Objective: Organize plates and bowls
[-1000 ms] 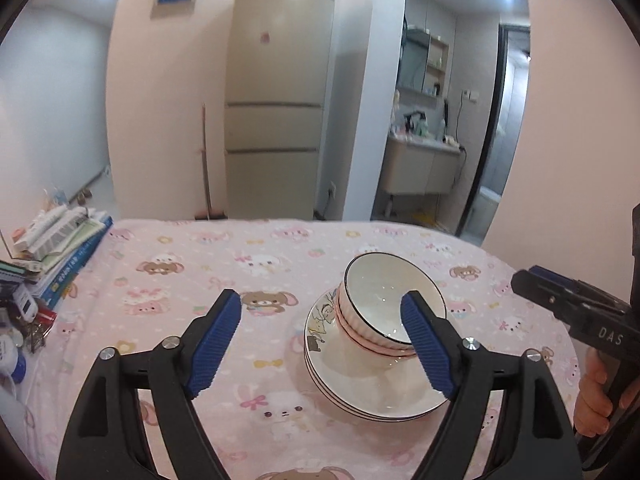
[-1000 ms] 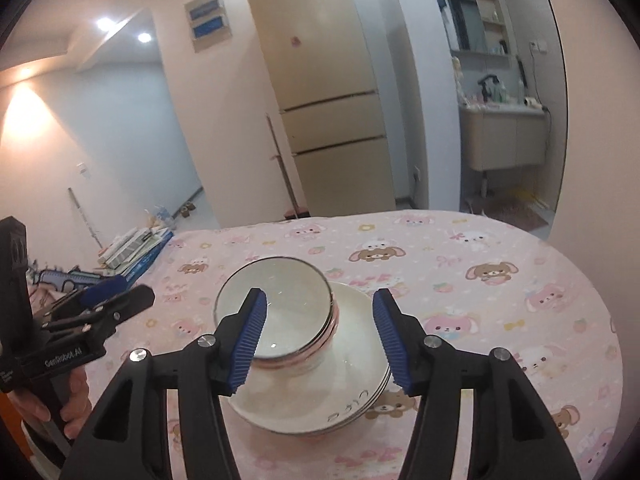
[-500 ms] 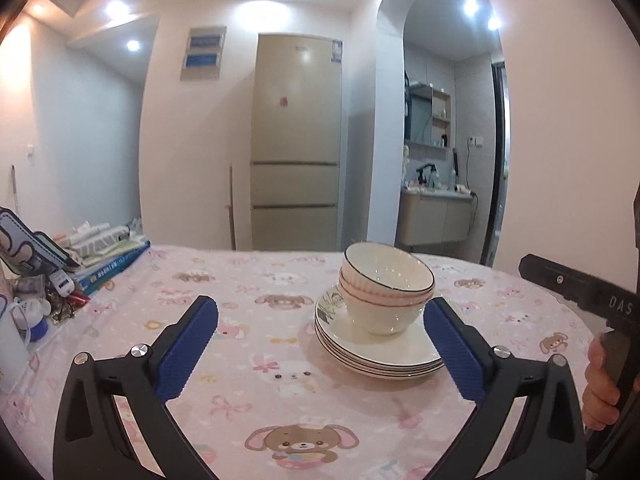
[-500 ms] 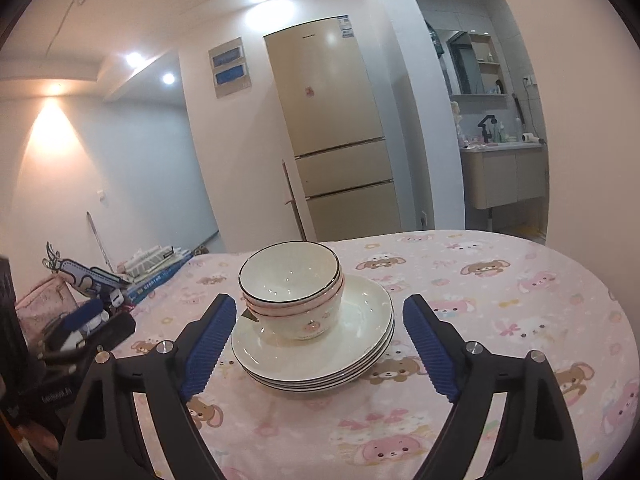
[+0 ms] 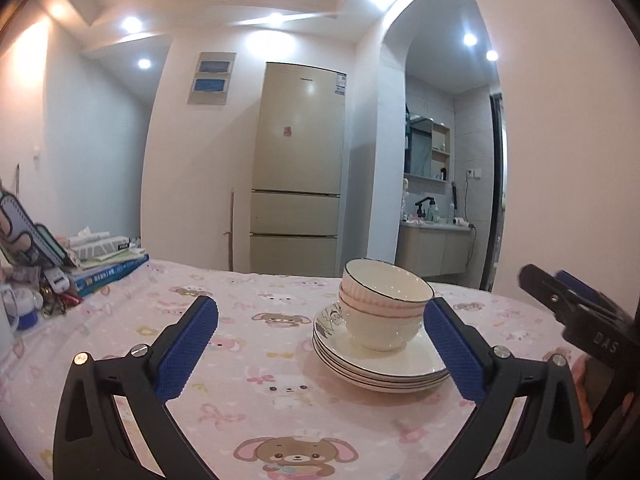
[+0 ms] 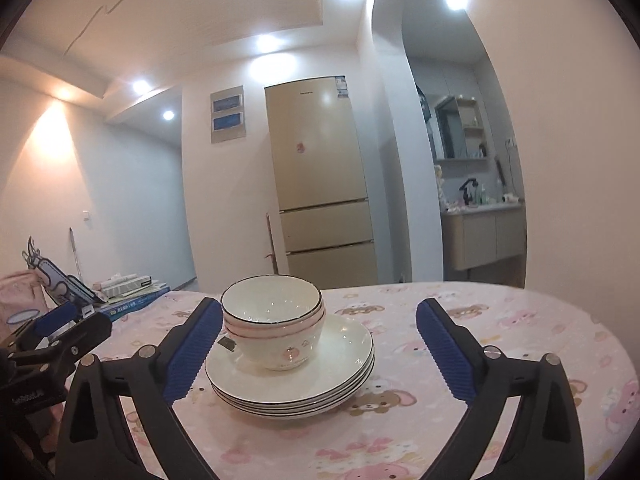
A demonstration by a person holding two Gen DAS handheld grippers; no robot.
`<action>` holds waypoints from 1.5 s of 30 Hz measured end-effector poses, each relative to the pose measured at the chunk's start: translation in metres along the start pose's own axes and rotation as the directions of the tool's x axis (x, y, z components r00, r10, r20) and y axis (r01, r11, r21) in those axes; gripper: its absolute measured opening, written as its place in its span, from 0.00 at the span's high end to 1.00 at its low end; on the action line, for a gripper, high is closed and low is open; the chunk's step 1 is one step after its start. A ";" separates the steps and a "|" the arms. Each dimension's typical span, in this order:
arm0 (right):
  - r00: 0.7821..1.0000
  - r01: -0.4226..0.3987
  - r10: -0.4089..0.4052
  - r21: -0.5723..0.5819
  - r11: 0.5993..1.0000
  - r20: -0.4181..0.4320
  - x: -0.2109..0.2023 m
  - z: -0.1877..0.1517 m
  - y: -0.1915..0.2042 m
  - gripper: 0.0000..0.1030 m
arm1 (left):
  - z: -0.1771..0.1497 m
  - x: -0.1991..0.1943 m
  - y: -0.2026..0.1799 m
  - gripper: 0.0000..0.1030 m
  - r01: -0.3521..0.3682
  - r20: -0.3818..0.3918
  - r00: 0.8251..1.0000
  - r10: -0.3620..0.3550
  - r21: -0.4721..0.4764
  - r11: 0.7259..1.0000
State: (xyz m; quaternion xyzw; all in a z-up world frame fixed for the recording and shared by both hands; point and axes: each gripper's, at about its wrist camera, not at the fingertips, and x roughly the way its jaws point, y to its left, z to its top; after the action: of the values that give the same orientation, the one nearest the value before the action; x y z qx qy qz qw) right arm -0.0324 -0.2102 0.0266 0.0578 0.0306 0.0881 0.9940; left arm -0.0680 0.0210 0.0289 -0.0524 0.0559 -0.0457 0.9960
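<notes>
Pink strawberry print on the lower bowl [image 6: 294, 354] shows only from the right — both jaws released, right's opening.

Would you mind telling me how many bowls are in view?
3 by the rims I can count, nested in one stack of bowls on the pile of plates; another could be hidden inside.

The left hand-held gripper [image 5: 320, 344] points about level, its blue-padded jaws spread wide with nothing pressed between the pads. The right hand-held gripper [image 6: 319, 346] also points level; its jaws are opening, the pads clear of anything. Each shows at the edge of the other's view, side by side and apart. Part of a hand [image 5: 586, 396] grips the right one's black handle at the frame's edge.
</notes>
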 end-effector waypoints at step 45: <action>0.972 0.046 -0.068 -0.101 0.994 -0.226 0.030 -0.010 0.011 0.00 | -0.012 0.030 -0.012 0.00 -0.104 -0.173 0.978 0.116 0.078 0.991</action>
State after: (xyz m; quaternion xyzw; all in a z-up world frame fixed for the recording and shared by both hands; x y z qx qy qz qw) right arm -0.0052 -0.1924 0.0161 -0.0011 0.1425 0.0668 0.9875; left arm -0.0407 0.0051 0.0154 -0.0105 0.1453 0.0032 0.9893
